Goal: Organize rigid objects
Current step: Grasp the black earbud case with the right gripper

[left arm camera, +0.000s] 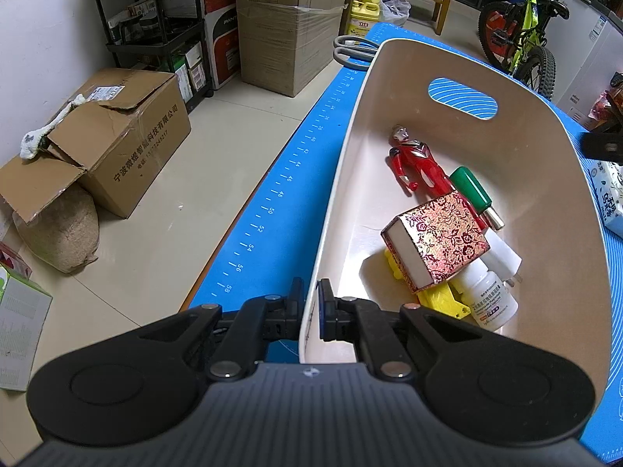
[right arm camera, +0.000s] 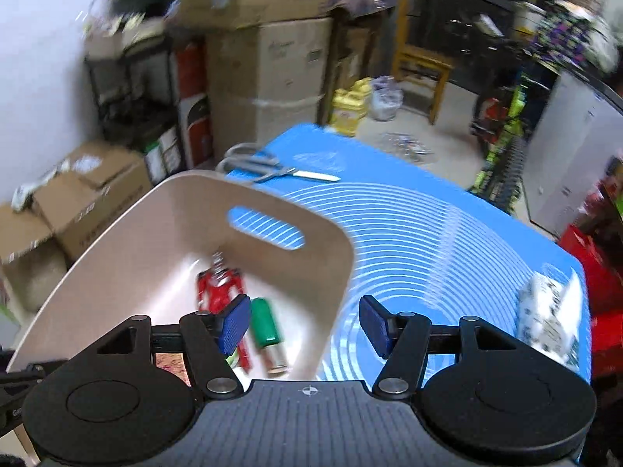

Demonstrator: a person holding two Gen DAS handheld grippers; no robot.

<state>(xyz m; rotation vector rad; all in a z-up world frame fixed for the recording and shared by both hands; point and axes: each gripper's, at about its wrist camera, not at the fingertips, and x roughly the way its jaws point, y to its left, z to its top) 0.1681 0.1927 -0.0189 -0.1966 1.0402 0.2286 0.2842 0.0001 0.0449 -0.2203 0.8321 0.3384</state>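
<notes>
Smooth beige plastic bin [left arm camera: 447, 62] with a slot handle is sitting on the blue ruled mat [left arm camera: 272, 202]. Left gripper [left arm camera: 311, 303] is pinching its near rim. Right gripper [right arm camera: 305, 325] is hovering with fingers spread, nothing between them. Glossy red toy figure [left arm camera: 416, 163] is lying flat inside, head toward the handle wall, beside a green-capped bottle [left arm camera: 473, 190] and a floral foil box [left arm camera: 440, 241].

Cardboard boxes [left arm camera: 117, 148], black shelving [left arm camera: 155, 19], green bicycle [left arm camera: 533, 31], perhaps a detergent jug [left arm camera: 364, 15].

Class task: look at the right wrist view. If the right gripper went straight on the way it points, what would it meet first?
Probably the near wall of the beige bin, which rises between the open right gripper's pads; depth is blurred, so it might pass over the rim onto the blue mat.
</notes>
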